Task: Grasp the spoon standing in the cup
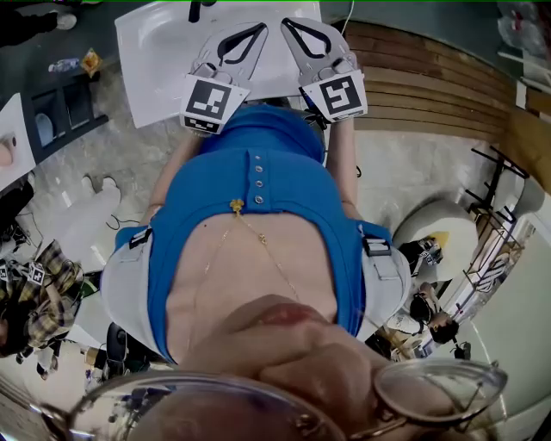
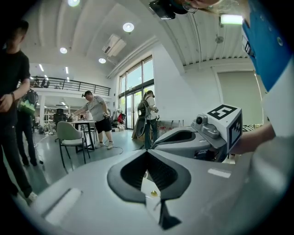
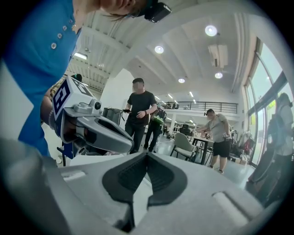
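No spoon or cup shows in any view. In the head view my left gripper and right gripper are held side by side over a white table, tips pointing away from the person in the blue top. Both are shut with nothing between the pads. The left gripper view looks level into the room along my shut left gripper, with the right gripper beside it. The right gripper view shows my right gripper with its tips touching, and the left gripper to its left.
The room holds a wooden floor strip right of the table, a light chair, a person bending at a far table, another by the windows, and a person in black standing close ahead.
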`<state>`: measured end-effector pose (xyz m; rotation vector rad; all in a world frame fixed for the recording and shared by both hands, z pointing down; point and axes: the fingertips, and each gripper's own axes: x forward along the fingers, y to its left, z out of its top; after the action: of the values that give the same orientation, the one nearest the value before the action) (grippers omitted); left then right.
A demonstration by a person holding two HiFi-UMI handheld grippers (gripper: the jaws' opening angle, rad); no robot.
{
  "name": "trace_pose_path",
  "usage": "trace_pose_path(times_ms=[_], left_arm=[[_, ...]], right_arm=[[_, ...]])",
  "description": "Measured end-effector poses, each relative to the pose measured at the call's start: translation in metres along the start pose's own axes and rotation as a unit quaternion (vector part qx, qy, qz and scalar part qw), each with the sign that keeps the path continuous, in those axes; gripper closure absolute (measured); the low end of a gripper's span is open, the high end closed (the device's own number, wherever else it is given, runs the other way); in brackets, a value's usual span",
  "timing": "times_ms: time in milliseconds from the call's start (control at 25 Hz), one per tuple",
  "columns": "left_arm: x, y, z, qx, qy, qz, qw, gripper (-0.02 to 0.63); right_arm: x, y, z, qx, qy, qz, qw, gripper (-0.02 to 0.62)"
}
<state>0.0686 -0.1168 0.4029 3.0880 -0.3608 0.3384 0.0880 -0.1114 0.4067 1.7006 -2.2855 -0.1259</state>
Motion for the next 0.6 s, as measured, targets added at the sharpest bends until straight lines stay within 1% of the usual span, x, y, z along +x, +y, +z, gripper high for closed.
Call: trace_pose_path(times_ms=[200,440,600], left_arm=[[-0.002,0.000,0.011,0.005,-0.014,0.007,0.9999,0.606],[-0.003,0.001,0.017,0.007,-0.025,0.007,0.9996,0.606],[-0.002,0.001,0.021,0.008,-0.029,0.008,0.9995,0.606]], right_arm=[[-0.006,-0.002,0.017,0.006,-0.005,-0.010,1.000,0.592],[-0.007,-0.004,0.025,0.010,-0.018,-0.013,1.000,0.592],[-0.010,-0.004,0.027,0.008,-0.018,-0.010,1.000,0.592]])
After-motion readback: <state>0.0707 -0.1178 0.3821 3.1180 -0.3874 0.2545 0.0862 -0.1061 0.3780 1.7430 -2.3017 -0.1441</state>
